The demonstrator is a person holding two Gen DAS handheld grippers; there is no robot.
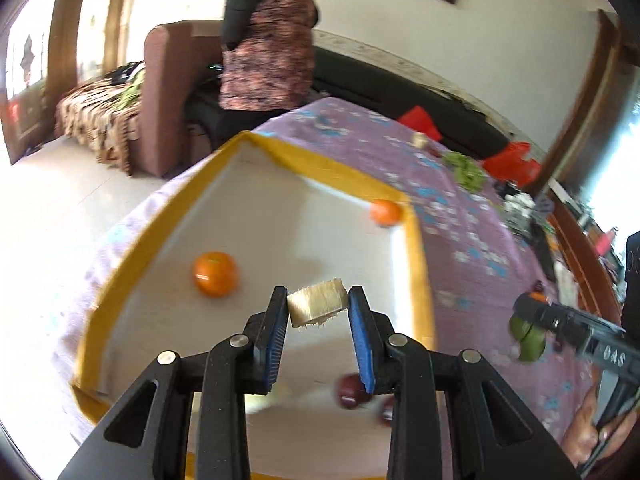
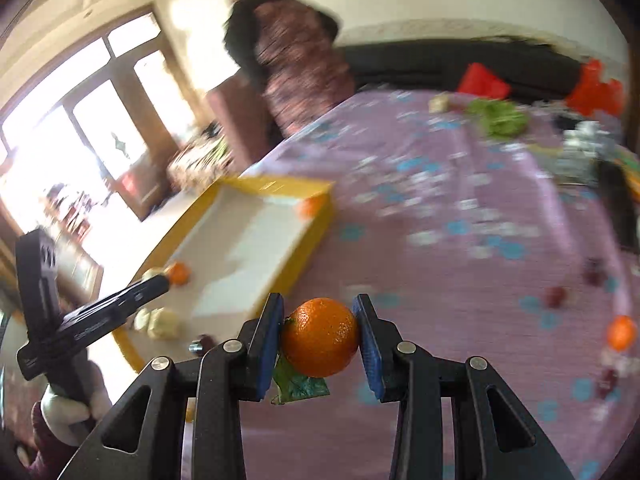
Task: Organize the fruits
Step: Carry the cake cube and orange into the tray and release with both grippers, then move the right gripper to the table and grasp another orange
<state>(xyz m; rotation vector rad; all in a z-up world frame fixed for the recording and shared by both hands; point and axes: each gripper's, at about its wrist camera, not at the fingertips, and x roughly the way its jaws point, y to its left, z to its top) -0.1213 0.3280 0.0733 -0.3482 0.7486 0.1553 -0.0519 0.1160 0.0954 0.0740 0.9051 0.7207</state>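
My left gripper (image 1: 318, 300) is shut on a pale, fibrous fruit chunk (image 1: 317, 307) above a yellow-rimmed white tray (image 1: 418, 264). Two oranges (image 1: 216, 274) lie in the tray, one of them in the far corner (image 1: 385, 212), and dark red fruits (image 1: 352, 392) show under my fingers. My right gripper (image 2: 319, 308) is shut on an orange with a green leaf (image 2: 320, 336) over the purple cloth, just right of the tray (image 2: 312, 236). In the right wrist view the left gripper (image 2: 160, 278) hovers over the tray's near end, beside pale chunks (image 2: 160, 322).
On the purple flowered tablecloth (image 2: 460, 240) lie another orange (image 2: 620, 332), small dark red fruits (image 2: 556, 296), green leafy produce (image 2: 500, 118) and red bags (image 2: 484, 82). A person (image 1: 268, 52) stands at the table's far end. A sofa and a window lie beyond.
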